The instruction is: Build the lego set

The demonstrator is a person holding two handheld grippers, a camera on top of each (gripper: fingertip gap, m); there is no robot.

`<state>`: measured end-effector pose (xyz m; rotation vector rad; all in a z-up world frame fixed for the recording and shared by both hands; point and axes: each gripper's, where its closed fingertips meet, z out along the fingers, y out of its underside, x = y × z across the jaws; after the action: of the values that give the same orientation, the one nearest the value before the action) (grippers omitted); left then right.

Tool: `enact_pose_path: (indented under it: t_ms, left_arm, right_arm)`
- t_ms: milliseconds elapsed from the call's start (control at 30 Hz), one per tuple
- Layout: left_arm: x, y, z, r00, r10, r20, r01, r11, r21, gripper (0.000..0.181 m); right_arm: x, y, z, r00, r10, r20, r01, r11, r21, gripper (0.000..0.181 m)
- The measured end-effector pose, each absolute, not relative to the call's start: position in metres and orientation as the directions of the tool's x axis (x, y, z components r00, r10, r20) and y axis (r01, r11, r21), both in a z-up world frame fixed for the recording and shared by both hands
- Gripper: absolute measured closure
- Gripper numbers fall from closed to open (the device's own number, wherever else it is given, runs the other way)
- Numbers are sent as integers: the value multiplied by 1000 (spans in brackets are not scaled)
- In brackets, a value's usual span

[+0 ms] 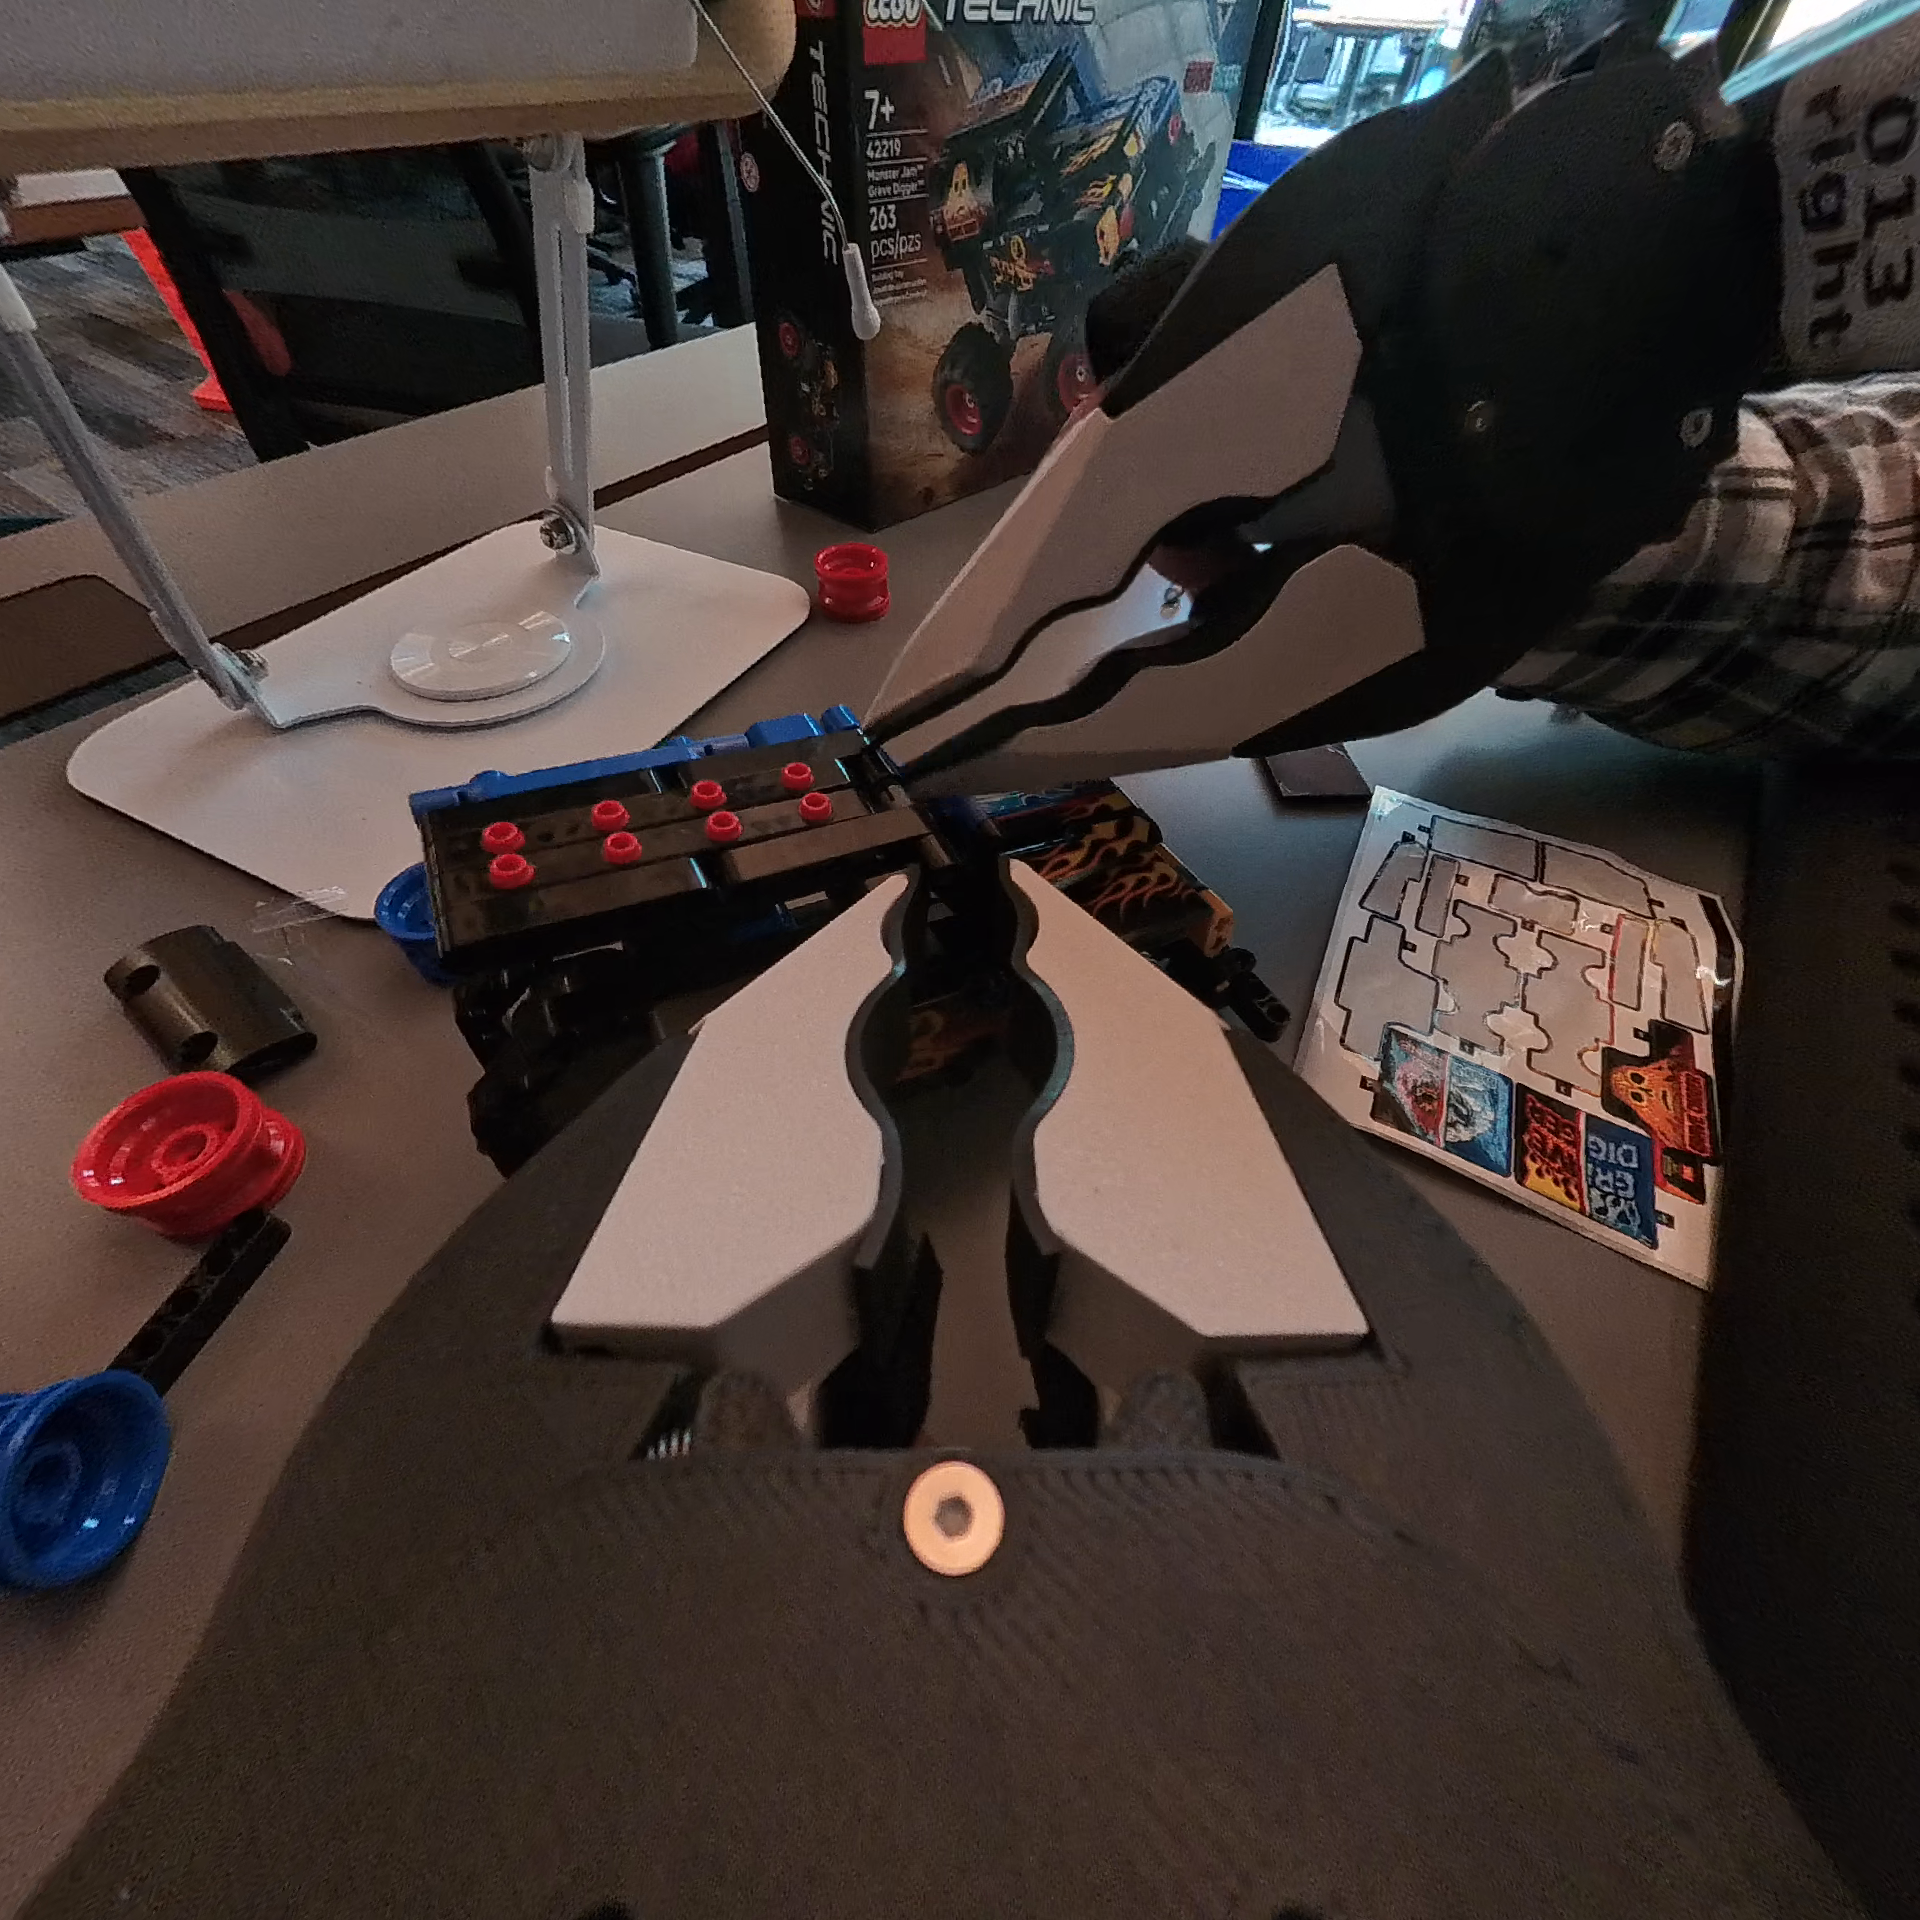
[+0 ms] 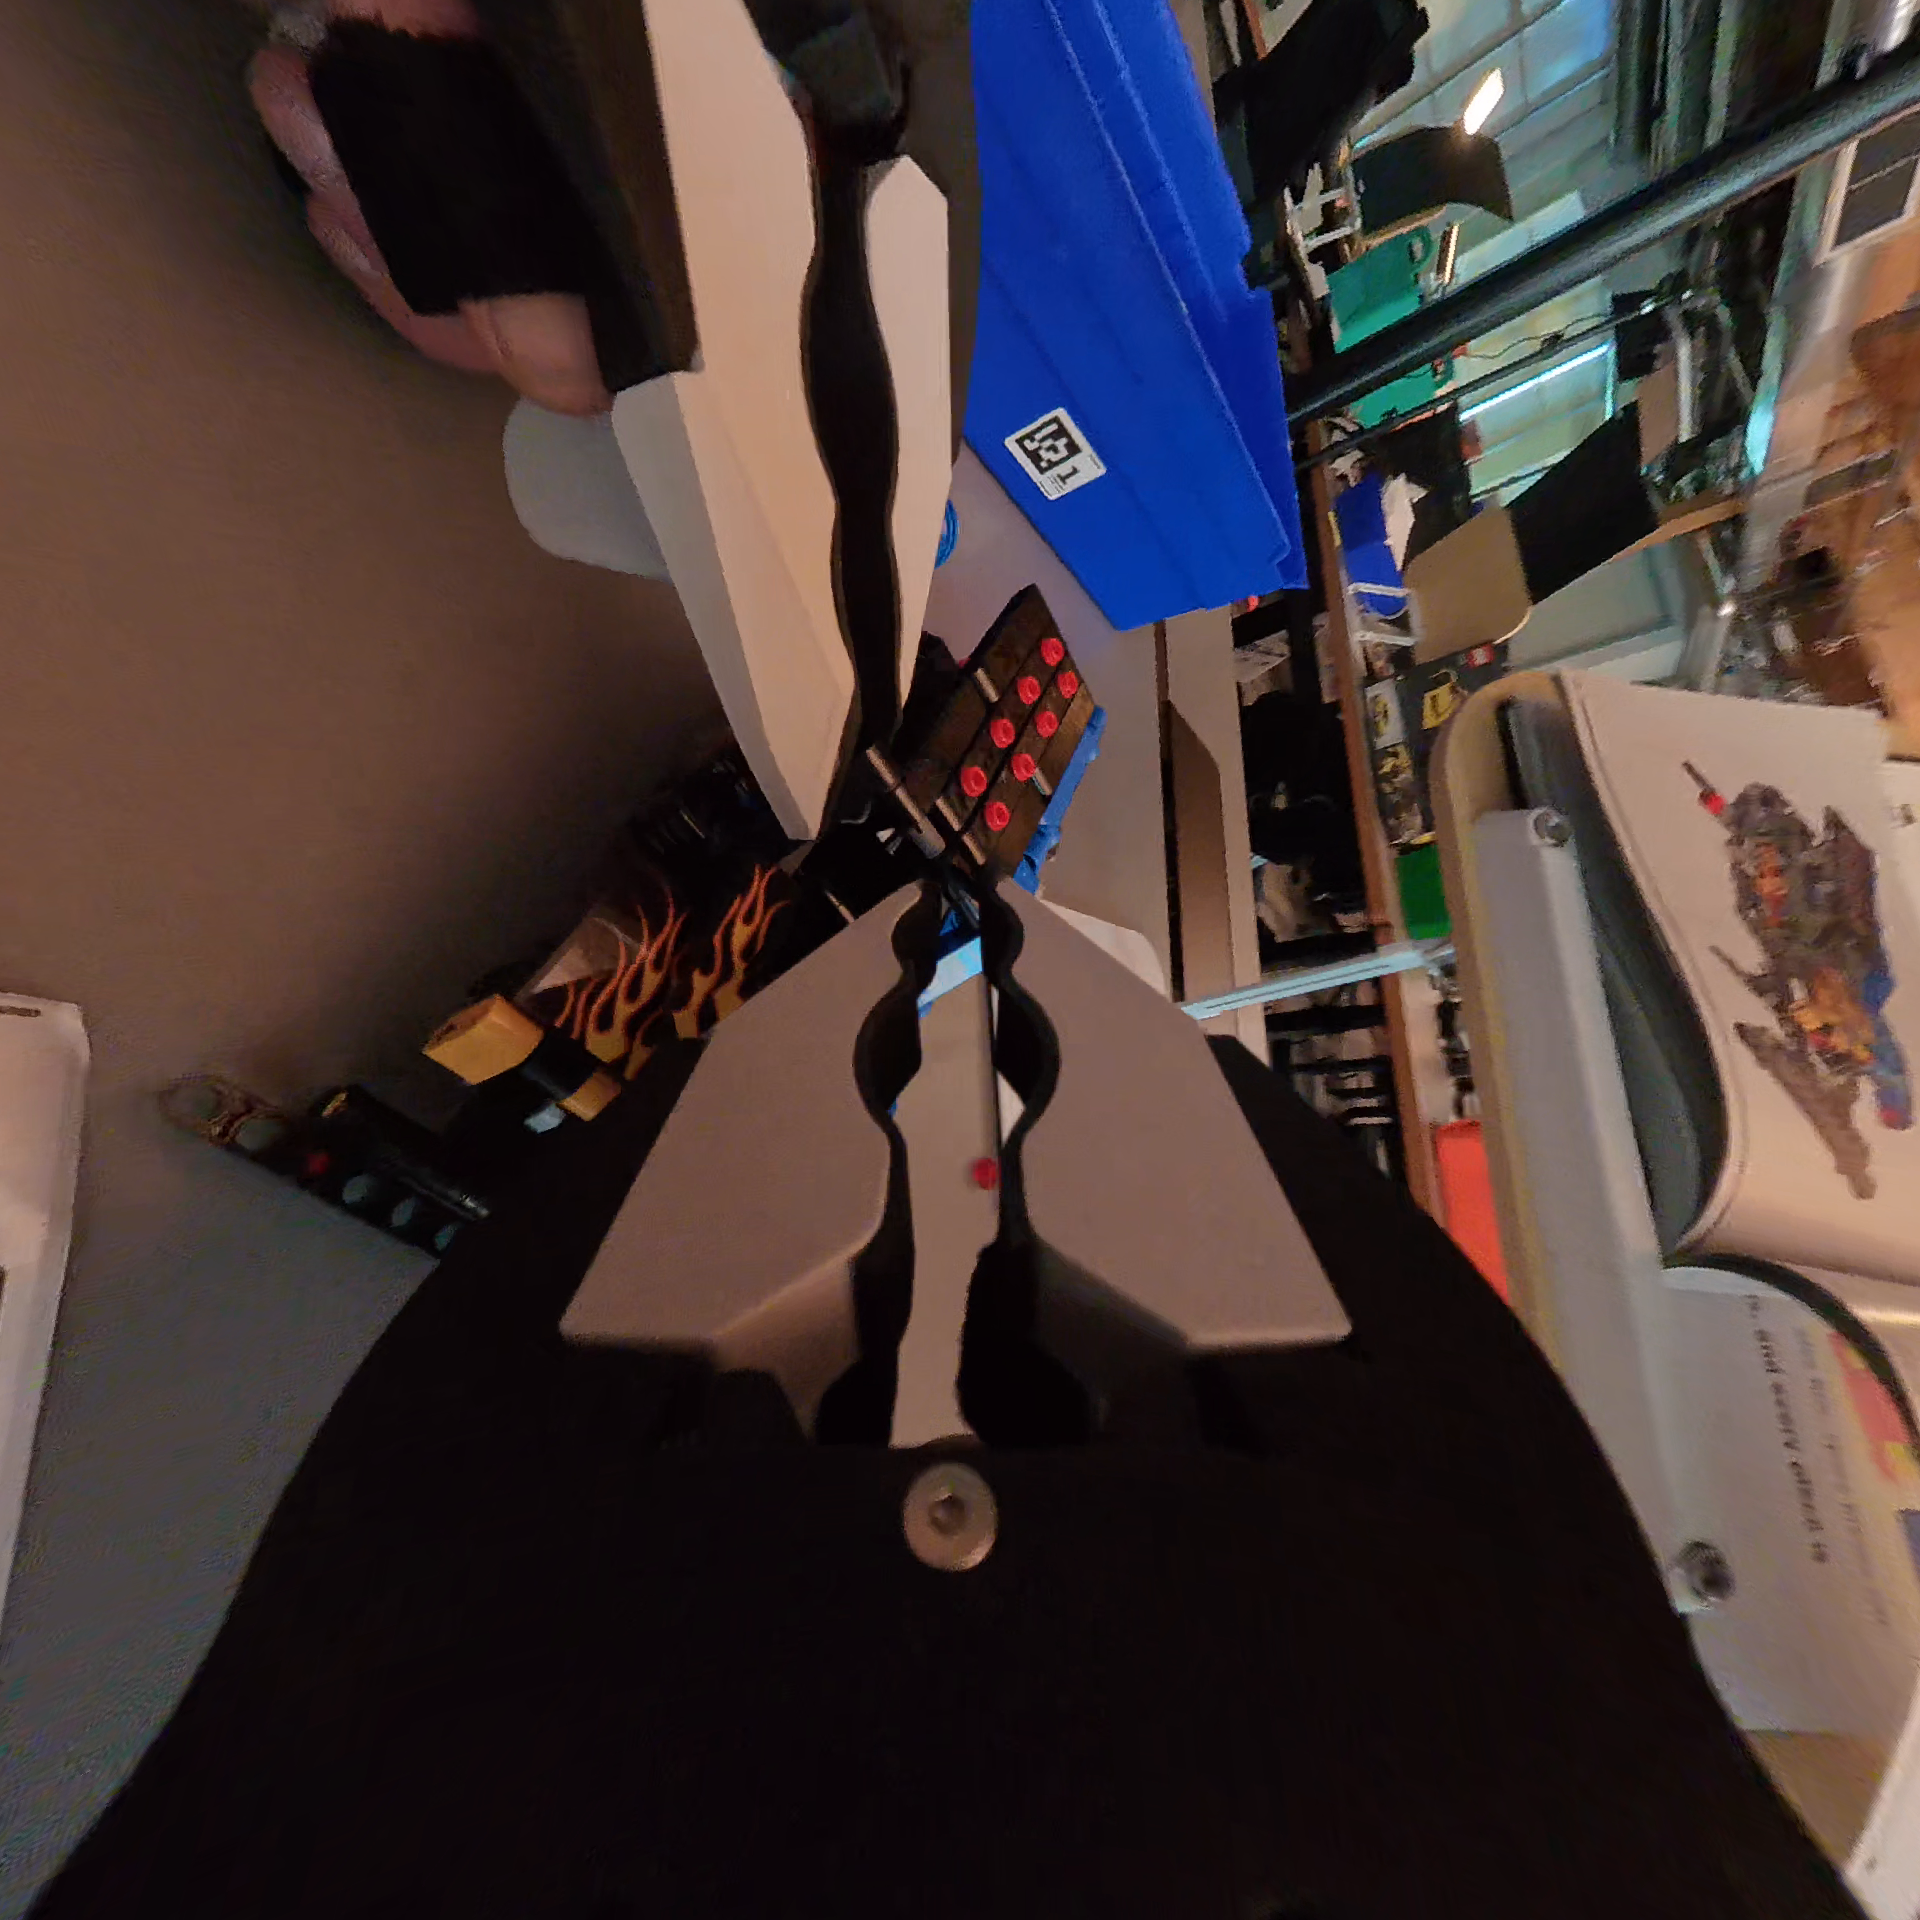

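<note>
Our left gripper (image 1: 956, 883) pinches the truck model (image 1: 675, 831) on the table (image 1: 1455, 1351); right gripper (image 1: 883, 738) closes on its edge | red wheel (image 1: 187, 1153), blue wheel (image 1: 73, 1475), sticker sheet (image 1: 1517, 1029) surround us | set box (image 1: 987, 239) behind.

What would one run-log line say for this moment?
left hand-held gripper: shut on black-and-blue brick truck | right hand-held gripper: shut on truck

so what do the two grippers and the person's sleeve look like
Both grippers are matte black printed shells with flat grey wedge fingers whose inner edges are wavy black. A silver screw sits at each base. The right gripper carries a white label, and its arm wears a plaid sleeve.
</note>
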<state>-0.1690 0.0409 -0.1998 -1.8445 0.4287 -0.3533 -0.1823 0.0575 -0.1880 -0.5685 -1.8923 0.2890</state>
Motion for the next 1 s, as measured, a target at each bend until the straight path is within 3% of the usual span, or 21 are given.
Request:
enact_pose_path:
  t_ms: [167, 400, 533, 767, 900, 1000]
  left_arm:
    - [-168, 40, -200, 882, -469, 42, -107, -287, -952, 170]
    - [-168, 39, -200, 884, -467, 8, -138, -276, -951, 170]
    - [-168, 39, -200, 883, -469, 13, -133, -276, -952, 169]
    - [-167, 39, -200, 881, -473, 15, -133, -278, -951, 169]
    - [-170, 38, -201, 883, -470, -19, -175, -292, -940, 167]
    - [-179, 28, -205, 891, -454, -12, -227, -421, -878, 135]
  right_arm:
    - [-182, 56, -188, -290, 440, 850, 223, 895, -387, 178]
    - [-178, 60, -185, -313, 565, 763, 227, 825, -518, 181]
    - [-179, 55, -185, -321, 543, 776, 220, 839, -497, 171]
    - [-180, 49, -189, -343, 495, 798, 216, 869, -446, 175]
    - [-175, 58, -168, -304, 554, 775, 216, 832, -510, 179]
    - [-169, 78, -152, -244, 578, 778, 249, 813, -526, 180]
